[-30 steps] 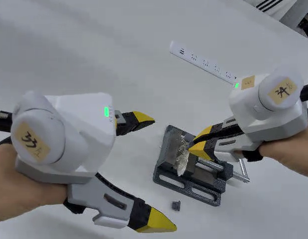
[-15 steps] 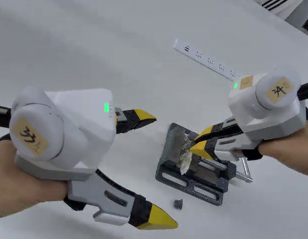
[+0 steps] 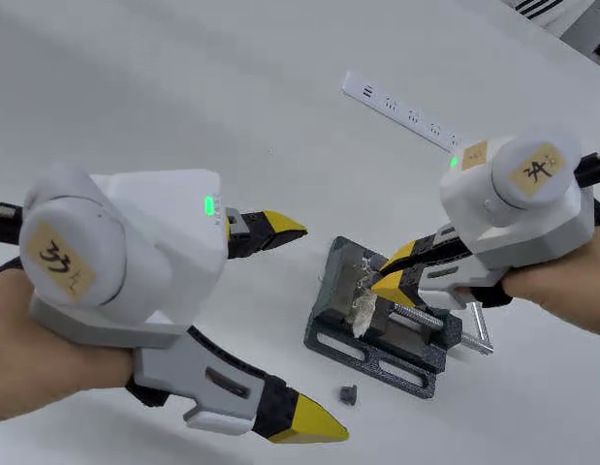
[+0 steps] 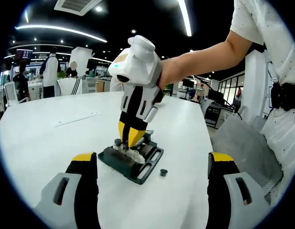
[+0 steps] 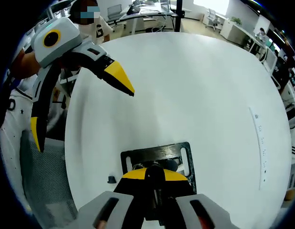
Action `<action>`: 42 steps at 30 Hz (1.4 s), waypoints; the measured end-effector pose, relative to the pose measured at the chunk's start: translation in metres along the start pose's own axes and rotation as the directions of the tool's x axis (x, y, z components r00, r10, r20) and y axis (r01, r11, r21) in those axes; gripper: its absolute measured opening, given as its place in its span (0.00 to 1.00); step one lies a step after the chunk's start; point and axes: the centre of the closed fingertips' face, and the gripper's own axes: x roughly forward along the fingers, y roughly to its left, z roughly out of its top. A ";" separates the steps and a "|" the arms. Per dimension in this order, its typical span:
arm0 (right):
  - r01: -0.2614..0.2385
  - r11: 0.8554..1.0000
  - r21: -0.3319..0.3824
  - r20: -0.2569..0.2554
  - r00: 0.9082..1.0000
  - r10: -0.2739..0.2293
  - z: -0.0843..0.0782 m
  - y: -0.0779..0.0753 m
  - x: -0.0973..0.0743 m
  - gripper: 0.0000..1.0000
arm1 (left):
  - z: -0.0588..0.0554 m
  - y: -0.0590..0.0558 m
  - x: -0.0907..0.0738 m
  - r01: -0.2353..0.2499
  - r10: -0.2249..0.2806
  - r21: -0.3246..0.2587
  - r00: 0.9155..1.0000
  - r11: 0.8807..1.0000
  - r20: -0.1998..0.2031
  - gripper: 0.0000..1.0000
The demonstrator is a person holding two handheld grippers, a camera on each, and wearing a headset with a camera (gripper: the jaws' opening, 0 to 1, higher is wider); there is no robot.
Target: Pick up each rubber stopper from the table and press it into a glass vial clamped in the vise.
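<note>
A dark vise (image 3: 377,339) sits on the white table with a clear glass vial (image 3: 359,304) clamped in it. My right gripper (image 3: 388,275) hovers right over the vial, shut on a small dark rubber stopper (image 5: 154,168) that peeks out between its yellow tips. Seen from the left gripper view, those tips (image 4: 129,137) point straight down onto the vise (image 4: 137,167). A second dark stopper (image 3: 348,394) lies loose on the table just in front of the vise. To the left of the vise my left gripper (image 3: 300,327) is wide open and holds nothing.
A white power strip (image 3: 401,111) lies at the back of the table, beyond the vise. The vise's screw handle (image 3: 477,329) sticks out to the right. In the left gripper view, people stand around other tables far behind.
The head camera has shifted a little. My right gripper stays over the vial with its tips slightly lower. The left gripper stays open in place.
</note>
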 end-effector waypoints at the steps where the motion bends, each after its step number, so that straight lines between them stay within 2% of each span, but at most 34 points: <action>1: 0.000 1.000 0.004 0.000 1.000 0.000 0.000 0.001 0.000 0.05 | 0.000 0.000 0.000 0.000 0.000 0.000 1.000 1.000 0.000 0.96; 3: 0.006 1.000 0.005 -0.005 1.000 -0.006 0.000 0.003 0.000 0.05 | 0.000 0.000 0.000 0.000 0.000 -0.001 1.000 1.000 0.002 0.96; 10: 0.077 0.995 -0.064 -0.050 0.996 -0.080 0.001 0.004 0.003 0.04 | 0.000 0.000 0.001 0.002 -0.002 -0.007 1.000 1.000 0.009 0.95; 15: 0.094 0.994 -0.048 -0.048 0.994 -0.097 0.001 0.001 0.004 0.04 | 0.000 -0.002 0.002 0.006 -0.006 -0.007 1.000 1.000 0.008 0.95; 18: 0.094 0.993 -0.066 -0.049 0.994 -0.097 0.001 0.000 0.003 0.05 | 0.002 -0.003 0.003 0.009 -0.009 -0.007 1.000 1.000 0.010 0.95; 25: 0.086 0.995 -0.046 -0.007 0.996 -0.086 -0.001 0.001 0.002 0.06 | 0.002 -0.005 0.001 0.007 -0.007 -0.005 1.000 1.000 0.003 0.94; 35: 0.089 0.995 -0.037 0.015 0.996 -0.089 0.000 0.002 0.001 0.10 | 0.002 -0.006 0.001 0.004 -0.004 -0.006 1.000 1.000 0.000 0.94; 42: 0.102 0.995 -0.022 0.058 0.993 -0.101 0.004 -0.003 -0.016 0.09 | 0.001 -0.006 0.001 0.006 -0.006 -0.007 1.000 1.000 -0.002 0.93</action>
